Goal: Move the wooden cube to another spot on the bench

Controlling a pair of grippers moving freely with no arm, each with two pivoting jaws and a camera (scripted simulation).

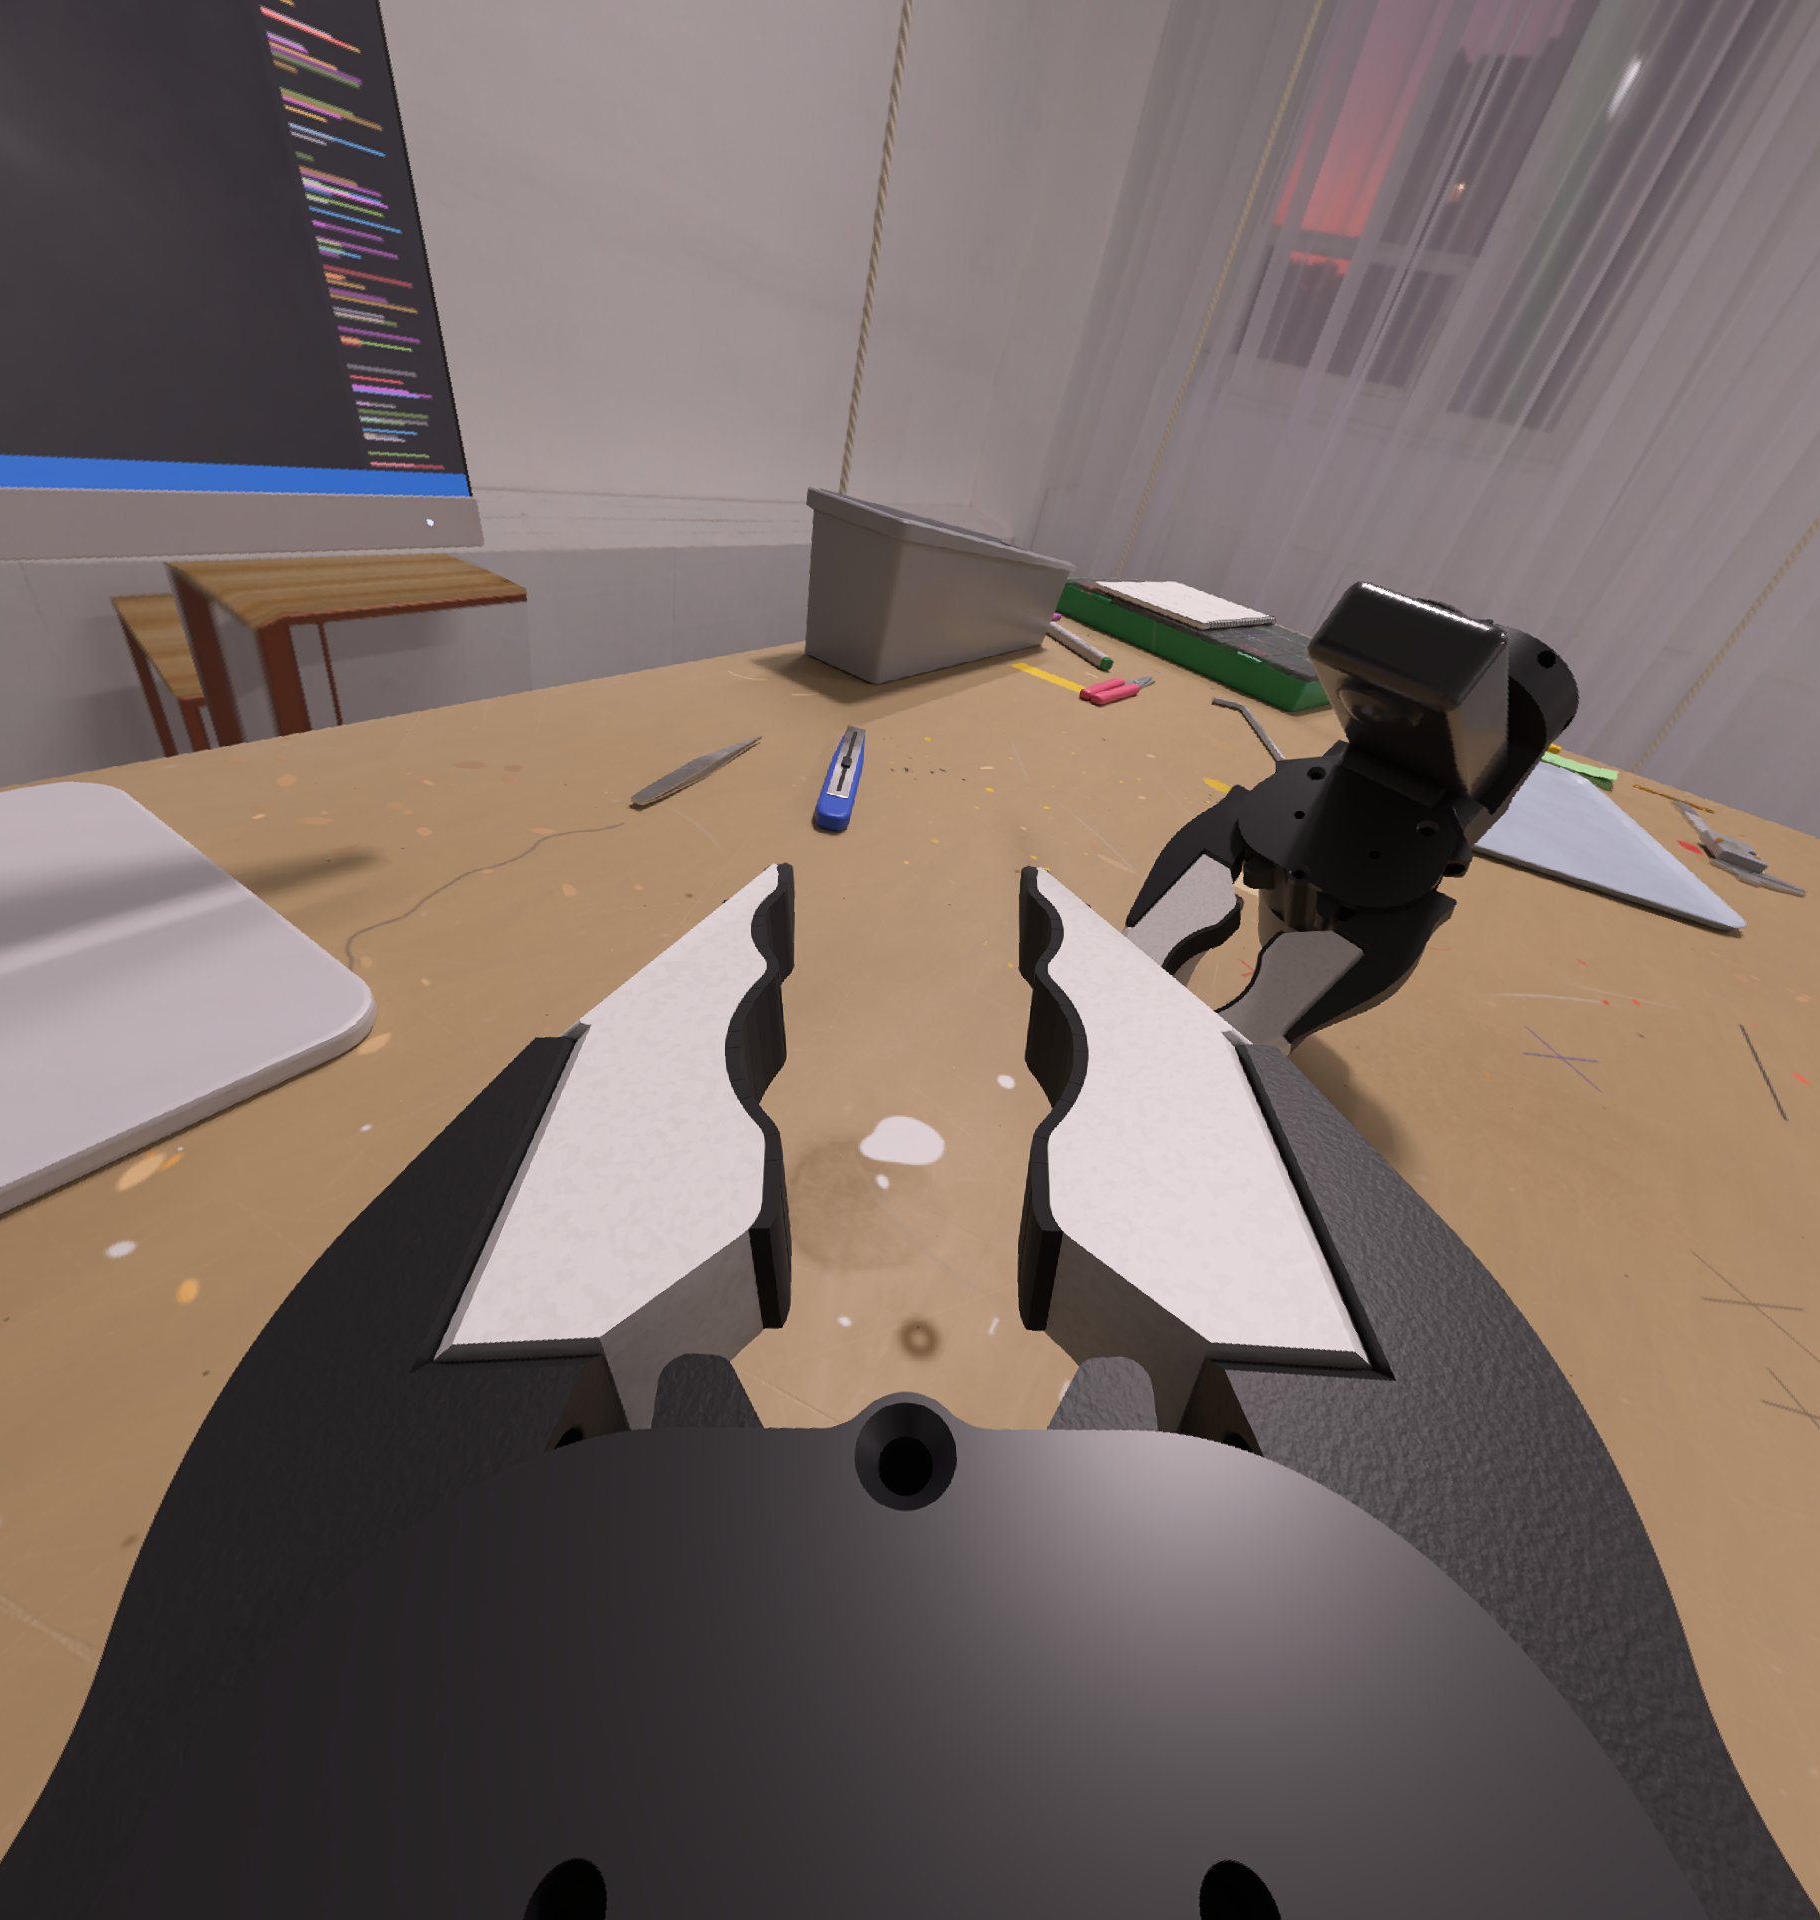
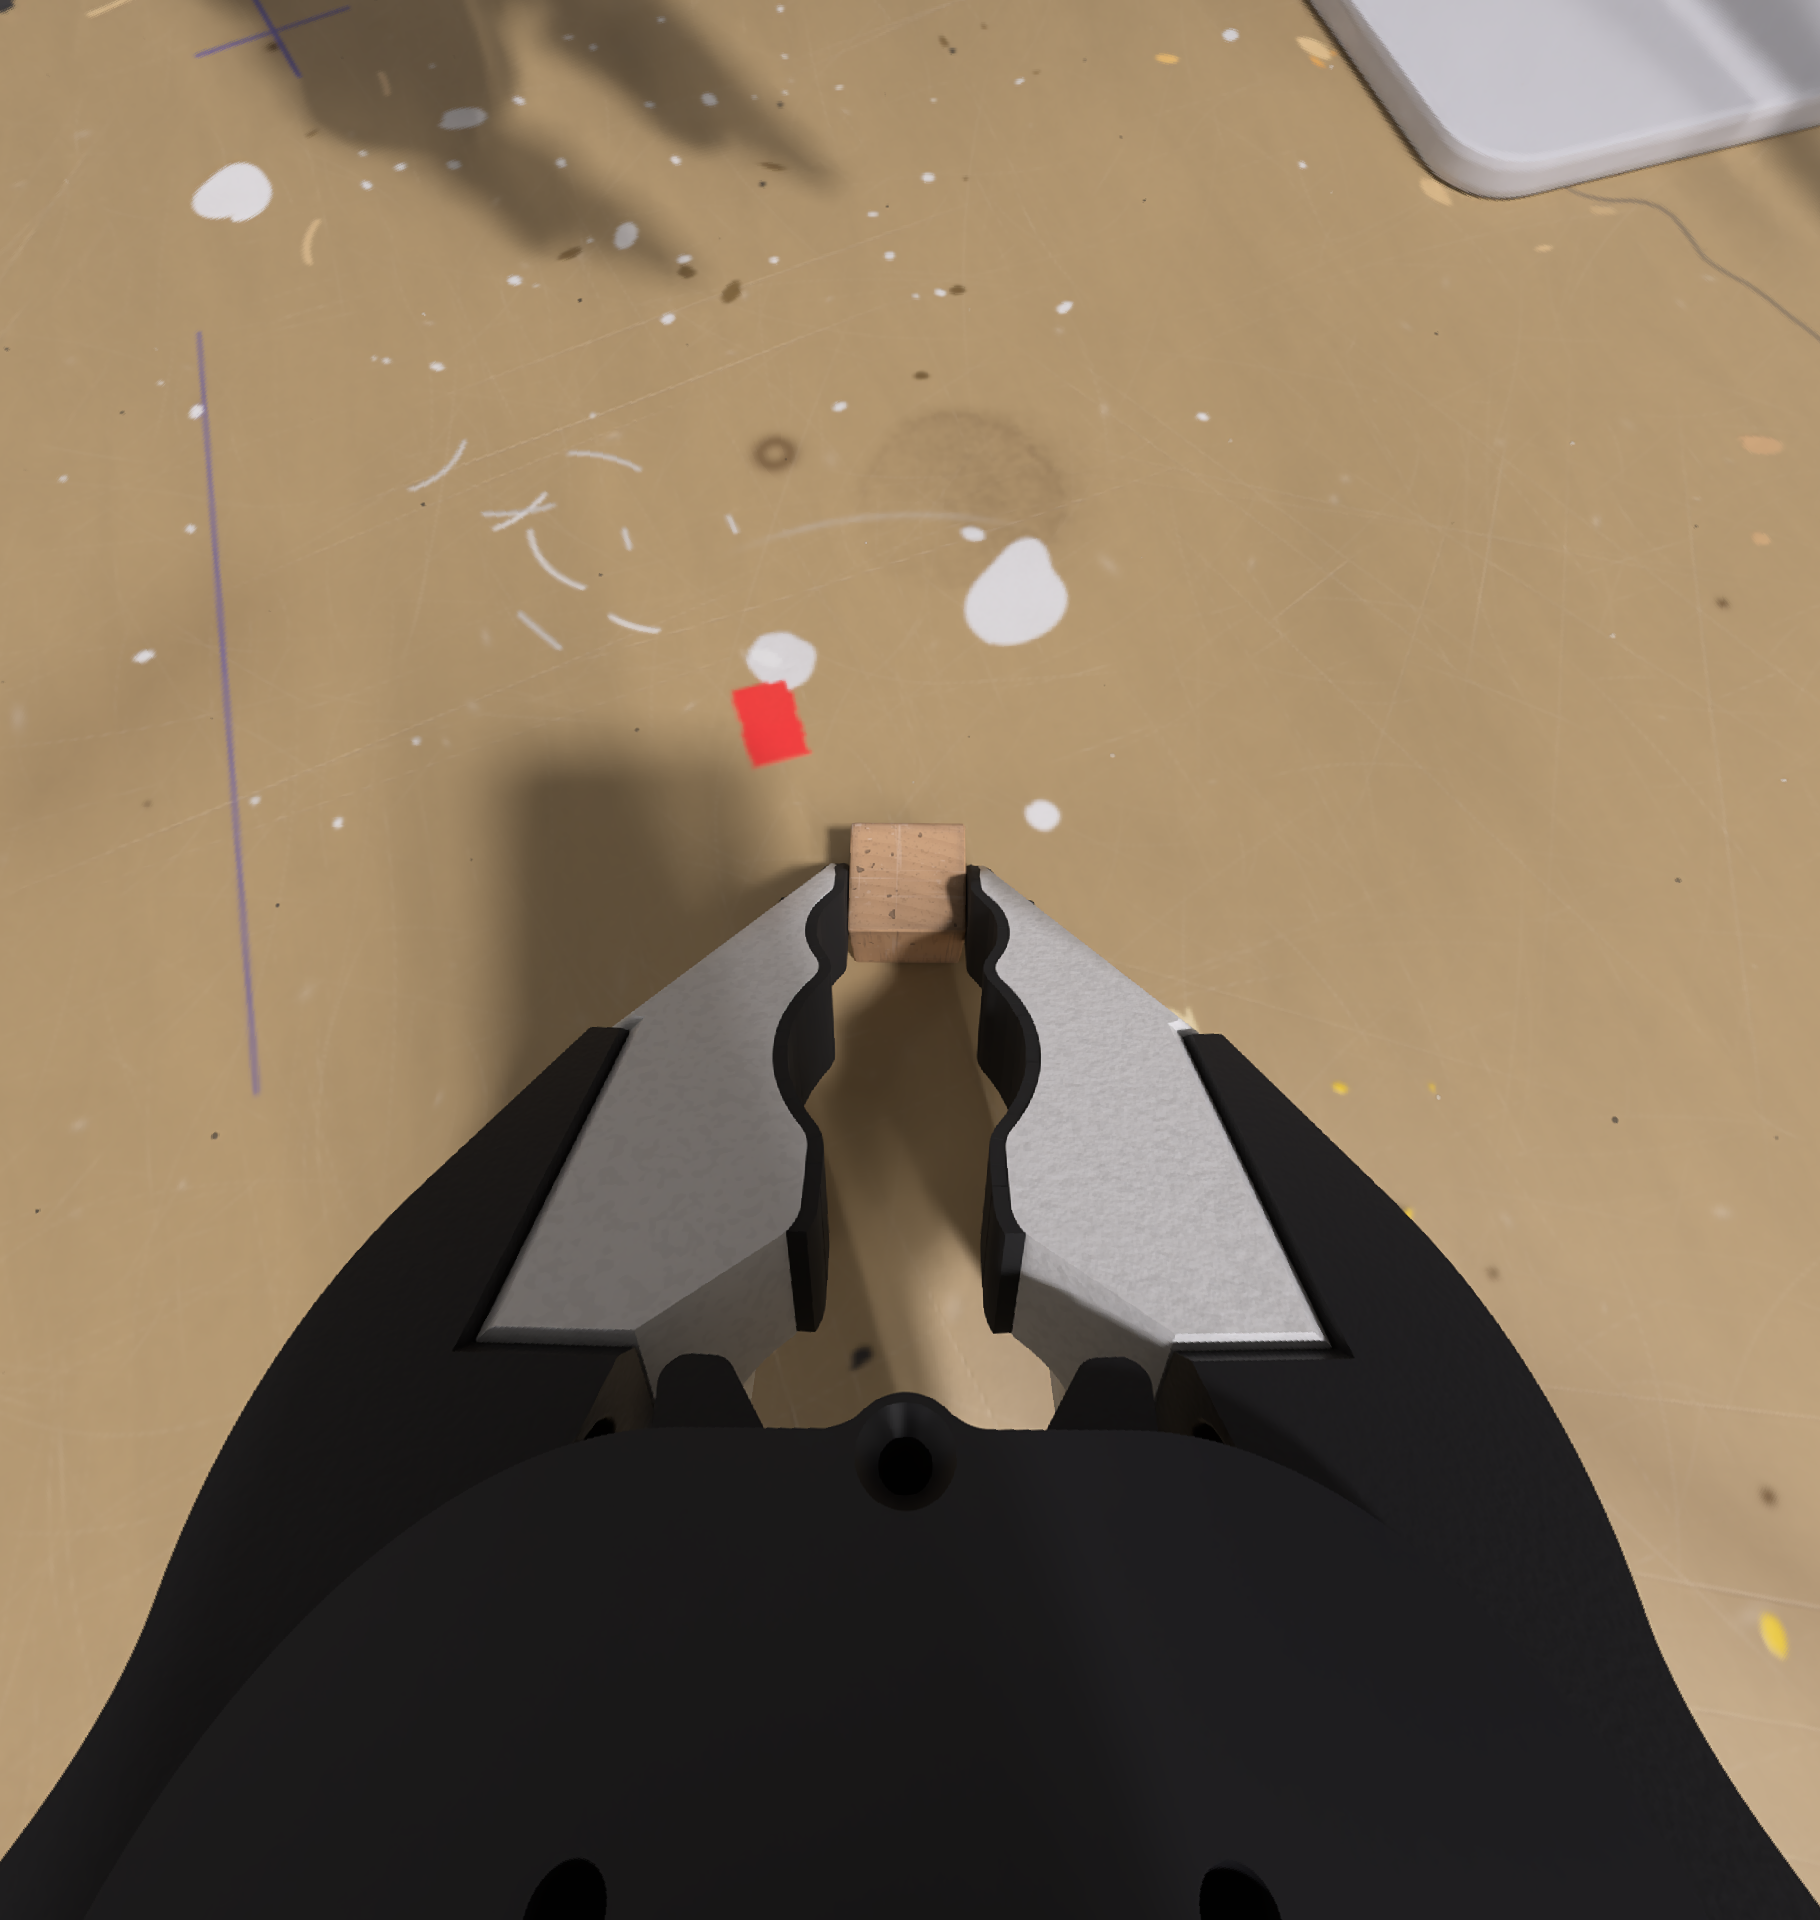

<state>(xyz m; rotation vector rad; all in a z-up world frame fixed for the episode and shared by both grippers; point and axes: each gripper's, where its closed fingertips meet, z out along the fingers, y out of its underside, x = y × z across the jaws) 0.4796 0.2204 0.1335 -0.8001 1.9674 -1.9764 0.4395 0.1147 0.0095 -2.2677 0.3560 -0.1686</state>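
The wooden cube (image 2: 904, 888) is a small light block pinched between the tips of my right gripper (image 2: 906, 904), which is shut on it and points down at the tan bench (image 2: 1405, 727). I cannot tell whether the cube touches the bench. In the left wrist view, my right gripper (image 1: 1223, 987) tilts down toward the bench at the right, and its tips and the cube are hidden behind my left finger. My left gripper (image 1: 906, 883) is open and empty, low over the bench (image 1: 885, 1039).
A red patch (image 2: 771, 724) and white paint blots mark the bench just beyond the cube. A grey tray (image 1: 106, 987) lies at the left, also in the right wrist view (image 2: 1612, 83). A blue knife (image 1: 840, 779), metal file (image 1: 693, 774), grey bin (image 1: 916, 592) and monitor (image 1: 158, 260) stand farther back.
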